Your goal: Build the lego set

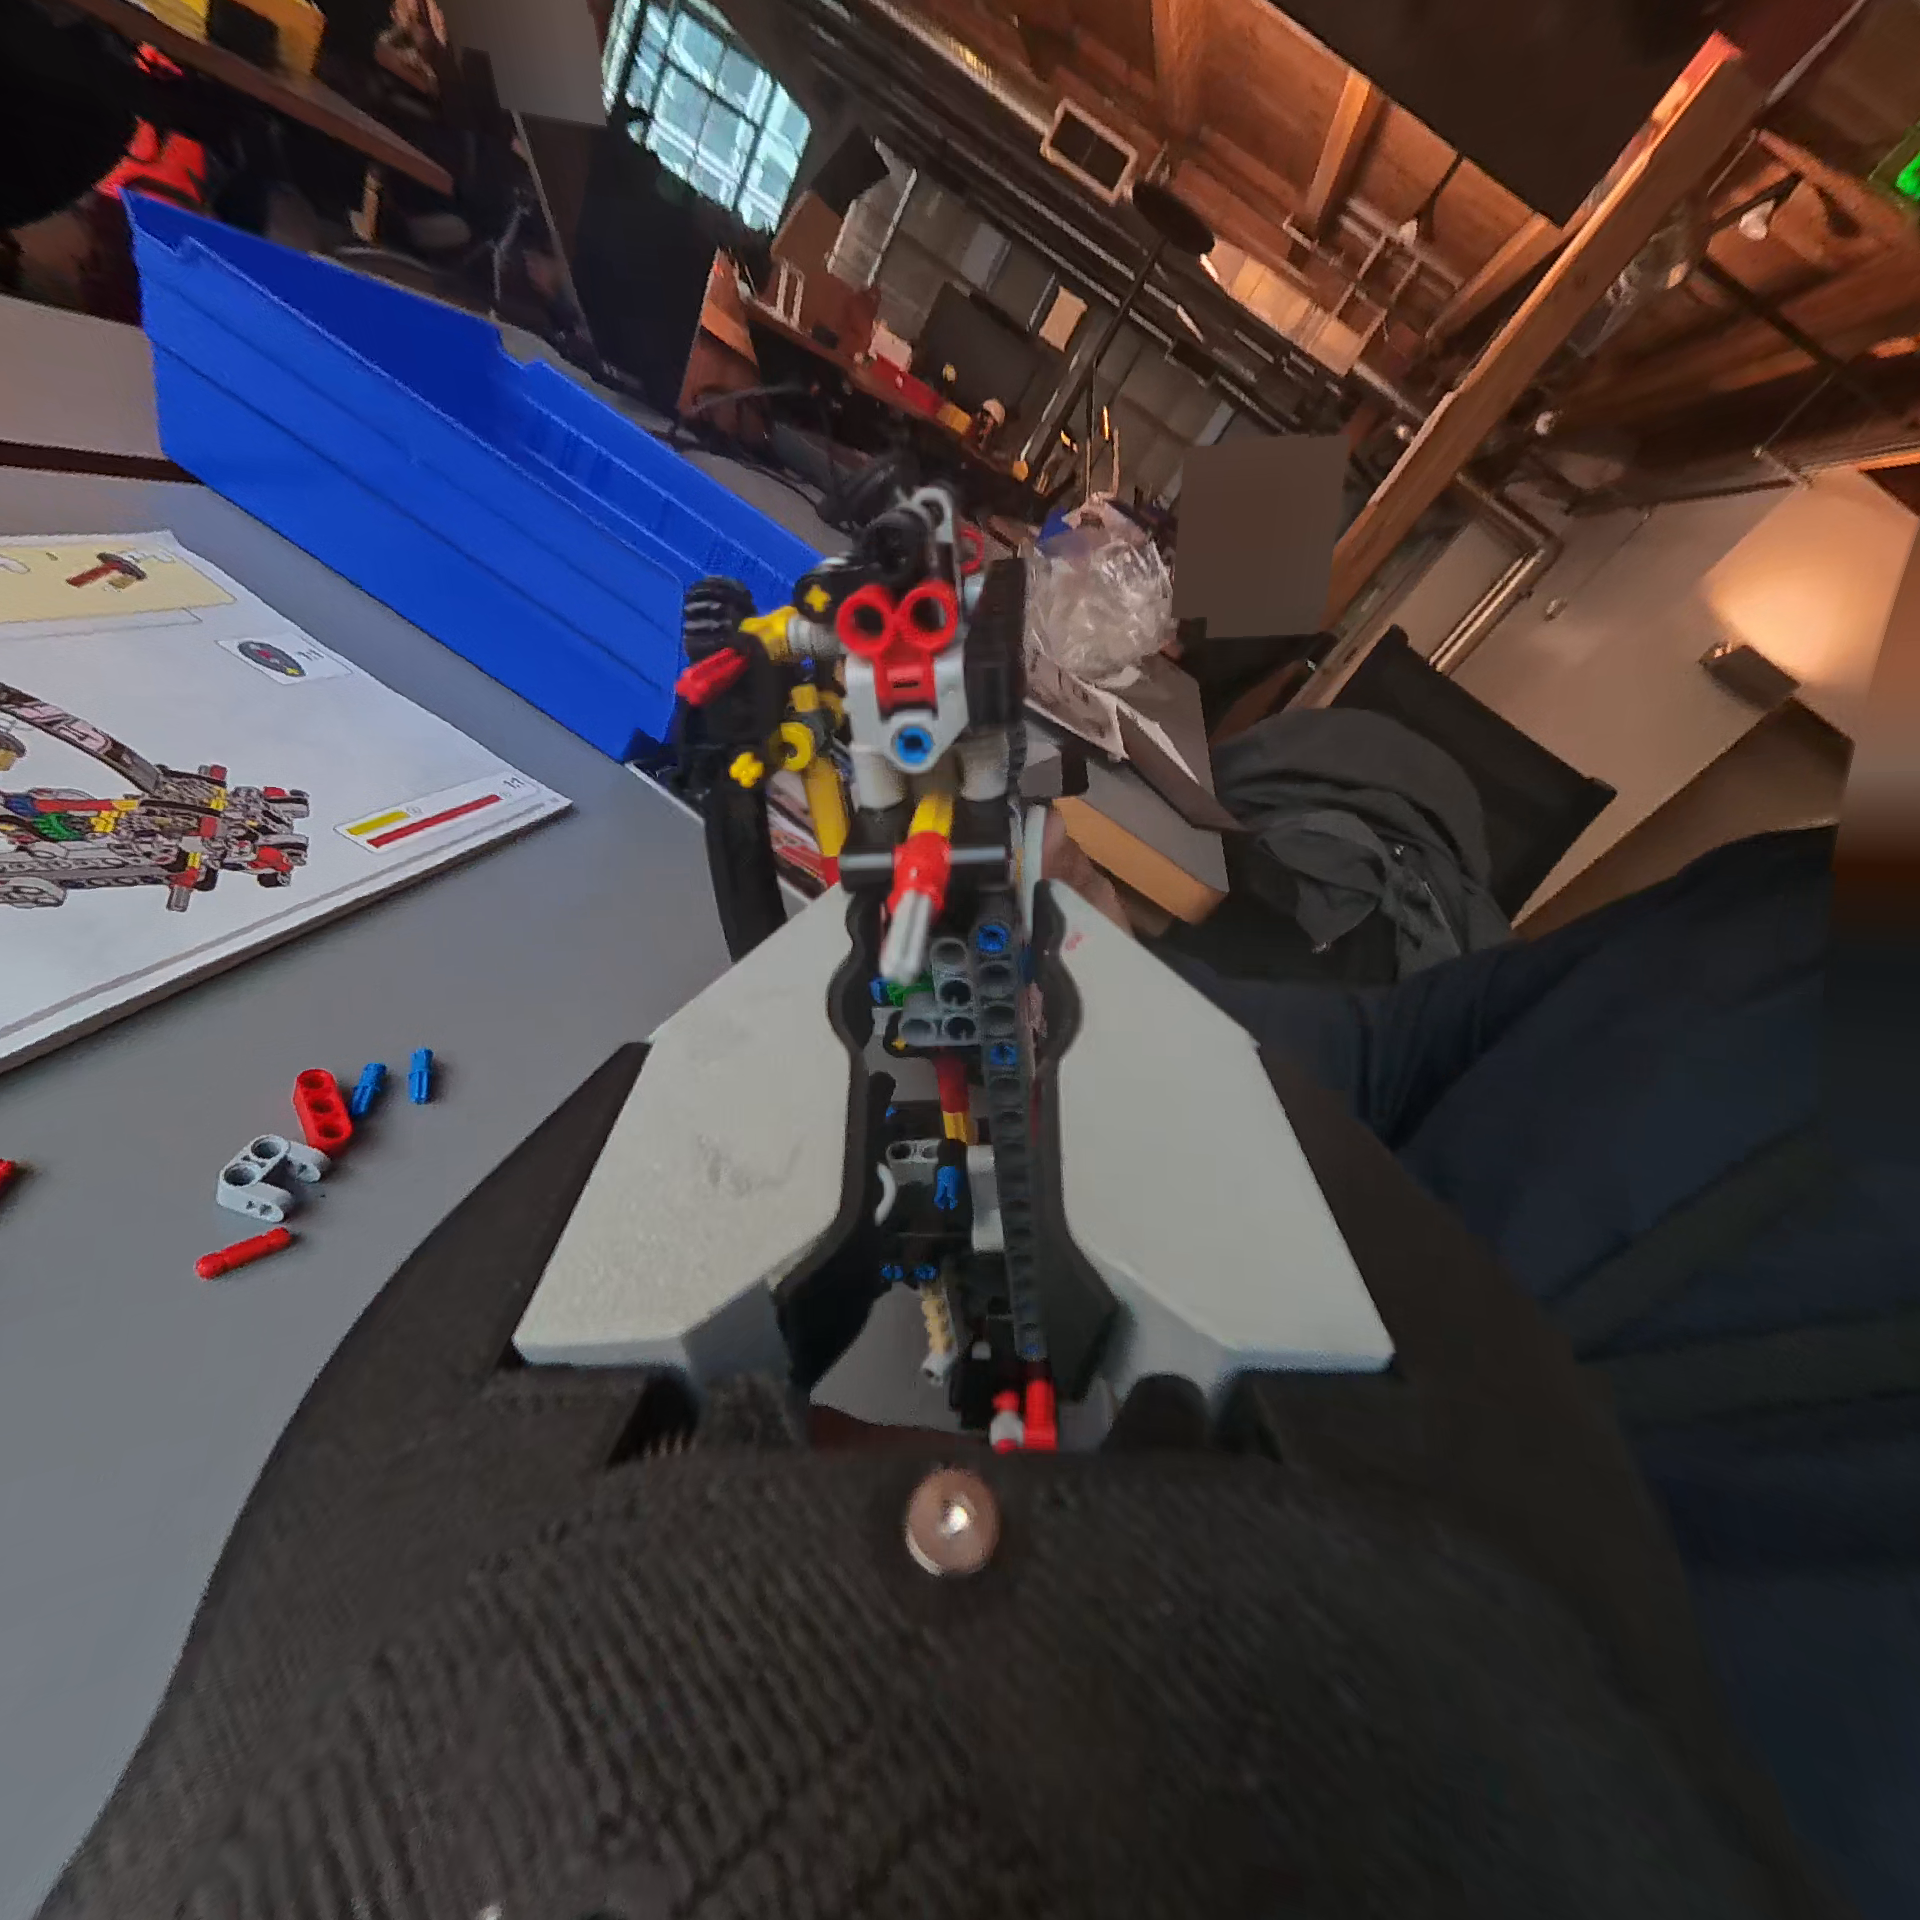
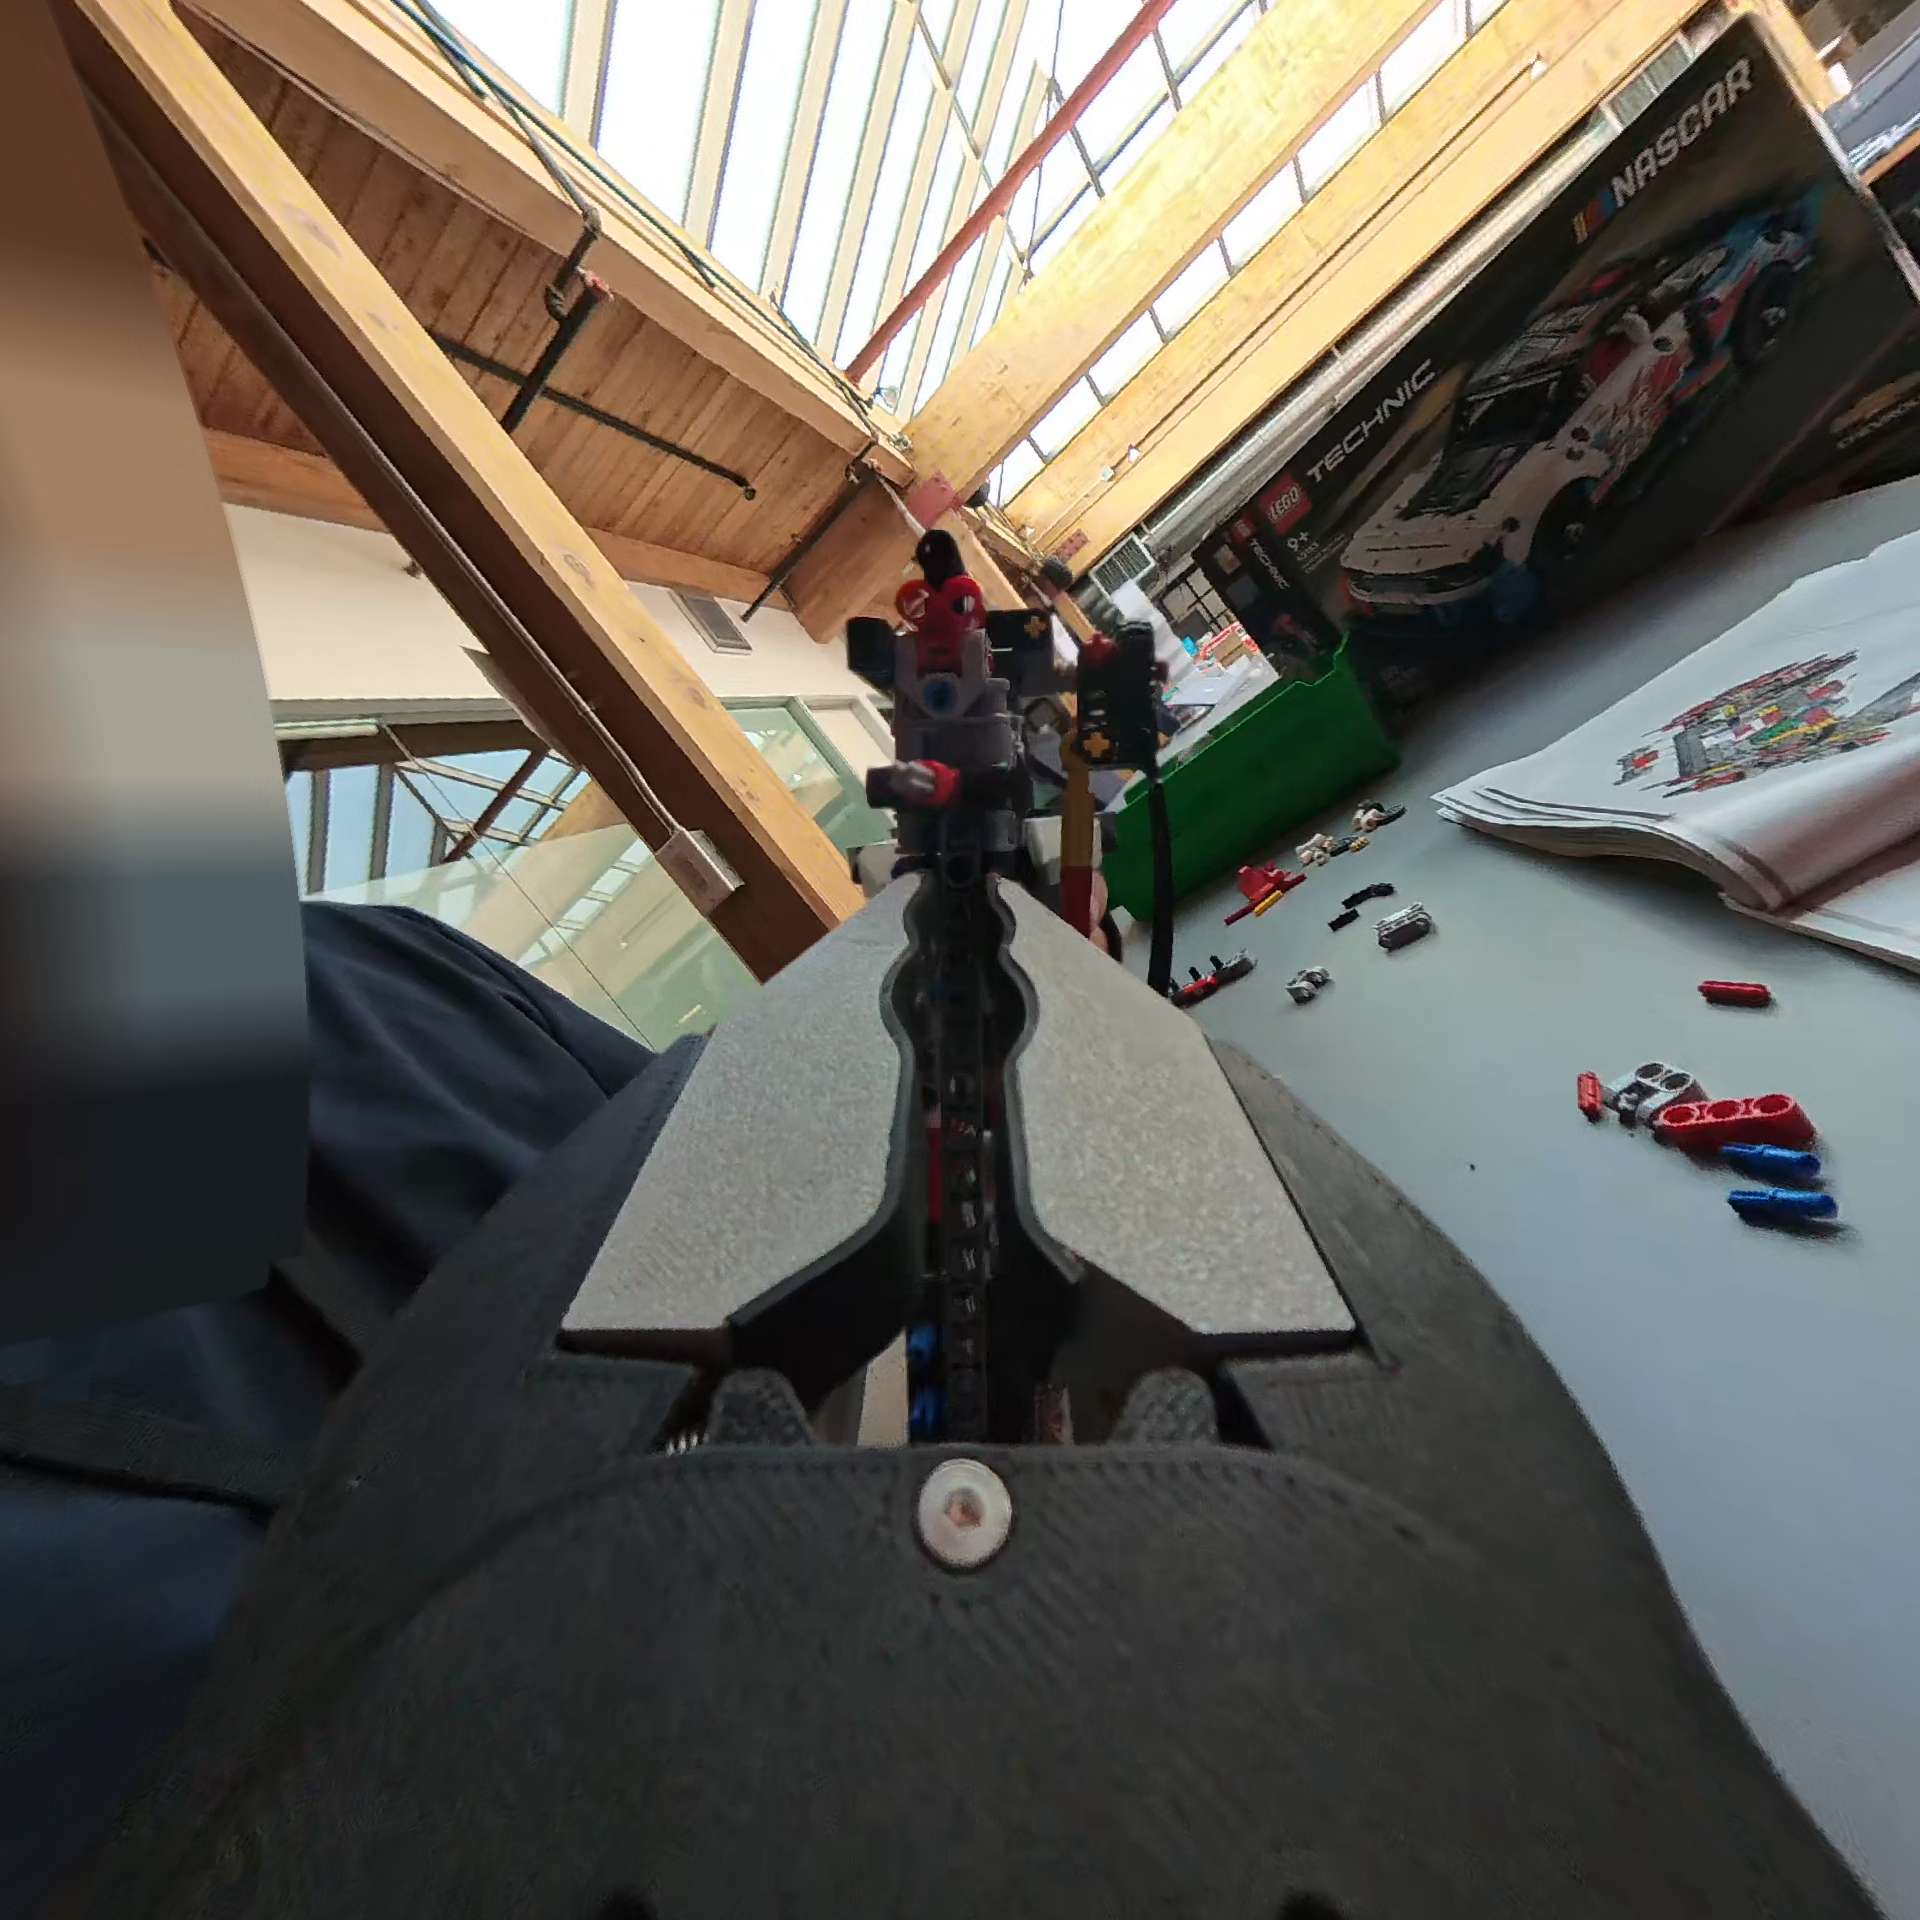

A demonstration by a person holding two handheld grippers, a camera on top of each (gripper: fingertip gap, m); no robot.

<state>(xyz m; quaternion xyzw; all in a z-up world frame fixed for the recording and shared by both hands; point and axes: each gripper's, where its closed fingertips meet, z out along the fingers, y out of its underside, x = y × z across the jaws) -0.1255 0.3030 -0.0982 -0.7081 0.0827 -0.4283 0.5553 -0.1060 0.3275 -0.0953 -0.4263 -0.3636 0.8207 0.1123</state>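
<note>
Left fingers point(image 1: 831, 997) clamp brick model point(image 1: 914, 707) | right fingers point(image 2: 894, 966) pinch its black beam point(image 2: 961, 1226) | model protrudes beyond both tips

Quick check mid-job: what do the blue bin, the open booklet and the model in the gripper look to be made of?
Blue bin: moulded plastic, smooth with a slight sheen and ribbed walls. Booklet: printed paper, matte, thin page edges. Model: hard plastic building pieces, glossy, with pin holes and studs.

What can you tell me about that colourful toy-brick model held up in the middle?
The brick model is a half-built plastic frame of black and grey holed beams, with red, yellow and blue pins and a red double ring on top. It stands upright above the grey table, clamped between the pads of the left tool and the right tool.
</note>
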